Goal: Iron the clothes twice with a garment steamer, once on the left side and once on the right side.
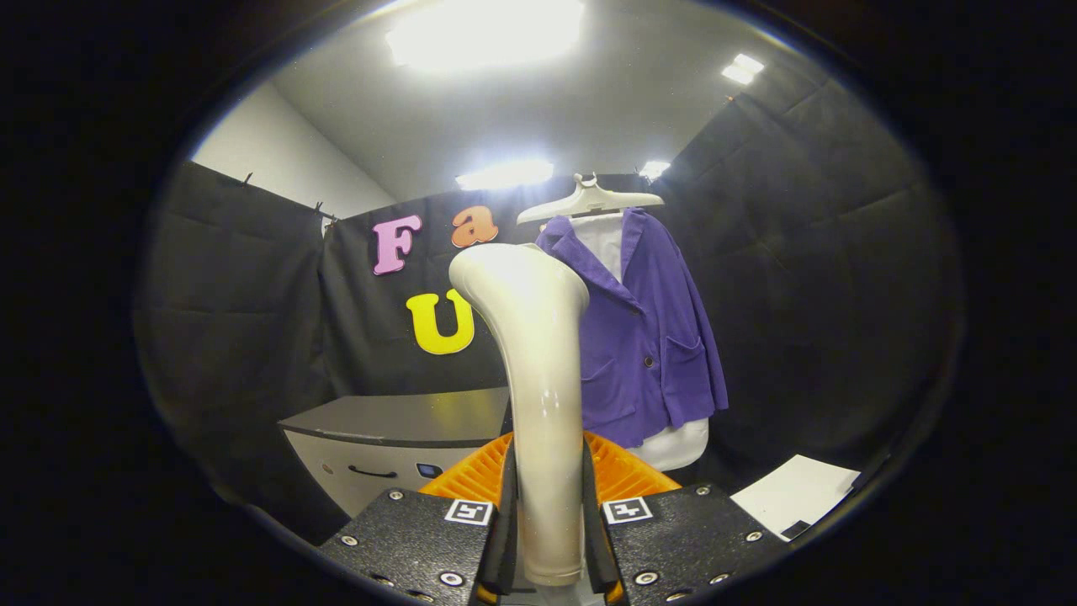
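I have the gripper (549, 539) pinching the garment steamer (538, 379) by the lower part of its handle, both fingers pressed against its sides; the steamer is glossy cream plastic, a smooth rounded shaft that widens and bends at the top into a flattened head; its long axis runs up and away from the fingers, roughly upright, the head leaning left of the shaft; I cannot tell which way the steam face looks. Beyond the steamer and just to its right hangs the purple jacket (648, 337), a soft, velvety-looking fabric with a lapel collar, patch pockets and one dark button visible; it sits over a white torso form (677, 444) whose smooth rounded base shows beneath the hem; a pale plastic hanger (589, 200) tops it, and a white shirt front (604, 240) shows inside the collar; the steamer head is apart from the jacket, overlapping its left edge in my view only. Just ahead of the fingers, behind the shaft, lies a ribbed orange plastic piece (627, 471); I cannot tell what it is. To the left stands a grey-topped cabinet (395, 421) with a matte flat top and pale front; lower right, a white sheet (795, 492) lies flat.
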{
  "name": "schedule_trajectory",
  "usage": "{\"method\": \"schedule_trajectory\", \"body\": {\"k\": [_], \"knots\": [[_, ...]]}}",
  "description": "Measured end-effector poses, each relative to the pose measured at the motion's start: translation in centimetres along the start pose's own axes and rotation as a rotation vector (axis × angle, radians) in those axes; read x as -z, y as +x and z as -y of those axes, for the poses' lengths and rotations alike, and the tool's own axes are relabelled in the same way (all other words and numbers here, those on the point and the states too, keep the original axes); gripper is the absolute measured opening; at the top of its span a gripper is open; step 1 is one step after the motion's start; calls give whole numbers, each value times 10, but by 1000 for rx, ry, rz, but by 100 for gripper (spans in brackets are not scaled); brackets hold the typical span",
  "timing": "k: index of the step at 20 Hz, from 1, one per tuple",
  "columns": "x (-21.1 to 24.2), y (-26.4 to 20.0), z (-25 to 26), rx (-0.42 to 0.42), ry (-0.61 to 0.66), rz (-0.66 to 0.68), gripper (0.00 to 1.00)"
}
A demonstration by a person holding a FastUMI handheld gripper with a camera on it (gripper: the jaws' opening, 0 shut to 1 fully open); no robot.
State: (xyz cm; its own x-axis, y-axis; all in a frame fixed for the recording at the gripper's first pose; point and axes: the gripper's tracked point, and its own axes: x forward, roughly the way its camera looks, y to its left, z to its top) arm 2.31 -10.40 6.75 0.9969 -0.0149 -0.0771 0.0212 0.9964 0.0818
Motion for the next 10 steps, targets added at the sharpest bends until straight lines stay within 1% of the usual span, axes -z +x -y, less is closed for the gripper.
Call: {"method": "schedule_trajectory", "body": {"k": [5,10], "knots": [[-11,4,-10,-16,-16,23,33],[-8,9,-16,-32,-17,9,33]]}}
